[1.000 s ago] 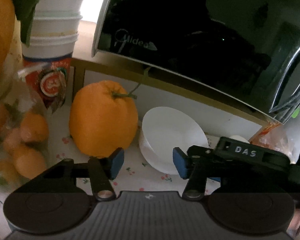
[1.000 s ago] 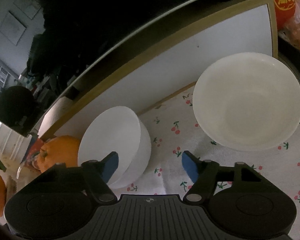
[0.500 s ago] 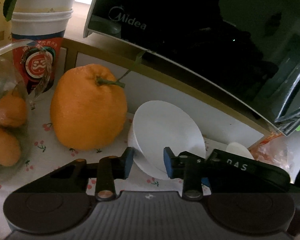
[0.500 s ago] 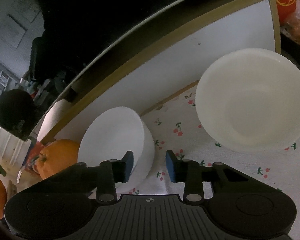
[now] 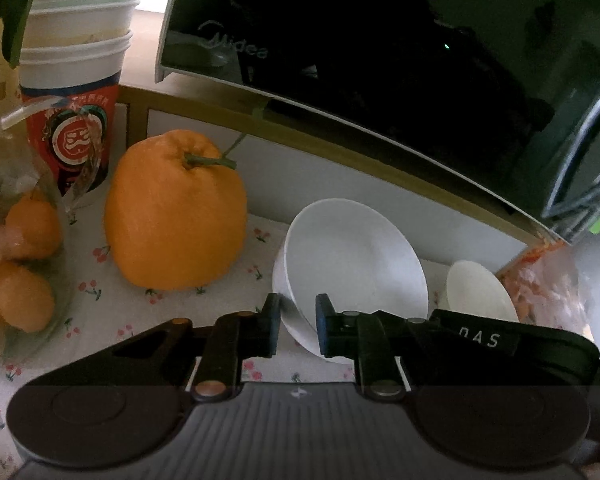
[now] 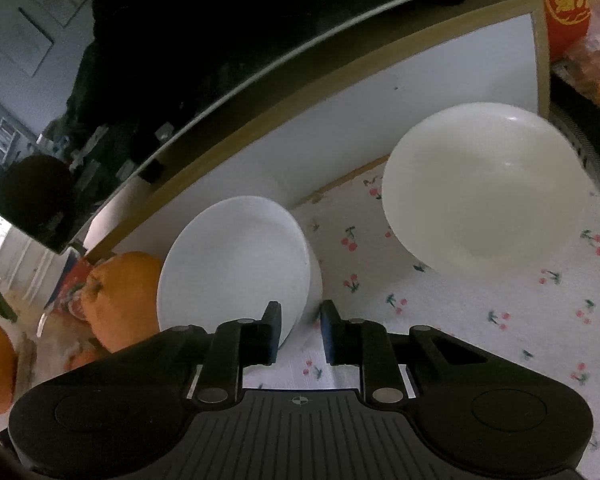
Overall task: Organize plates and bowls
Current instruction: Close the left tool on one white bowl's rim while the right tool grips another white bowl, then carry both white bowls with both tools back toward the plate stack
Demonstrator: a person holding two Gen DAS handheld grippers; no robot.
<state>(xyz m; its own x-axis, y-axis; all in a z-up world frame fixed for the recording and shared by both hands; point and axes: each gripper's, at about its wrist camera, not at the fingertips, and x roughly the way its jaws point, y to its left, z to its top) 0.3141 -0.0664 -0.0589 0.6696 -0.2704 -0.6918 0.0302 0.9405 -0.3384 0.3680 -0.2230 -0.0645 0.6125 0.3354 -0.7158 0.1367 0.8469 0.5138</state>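
Observation:
A white bowl (image 5: pixel 356 256) stands tilted on the cherry-print cloth (image 6: pixel 500 320), against a white shelf wall. My left gripper (image 5: pixel 298 320) has its jaws closing, and the pads pinch the bowl's near left rim, one inside and one outside. In the right wrist view the same white bowl (image 6: pixel 236 264) is at lower left. There my right gripper (image 6: pixel 300 320) is closing too, its pads on either side of the bowl's near right wall. A larger cream bowl (image 6: pixel 484 192) sits upright to the right, free of both grippers. It shows small in the left wrist view as the cream bowl (image 5: pixel 476 292).
A big orange fruit (image 5: pixel 176 216) stands just left of the white bowl. Farther left are a bag of small oranges (image 5: pixel 16 248) and stacked paper cups (image 5: pixel 72 80). A black microwave (image 5: pixel 380 60) overhangs on the shelf above. A red packet (image 6: pixel 564 4) lies at the far right.
Both grippers' jaws have narrowed from wide apart to tight around the white bowl's rim. Both have edged slightly closer to the bowl.

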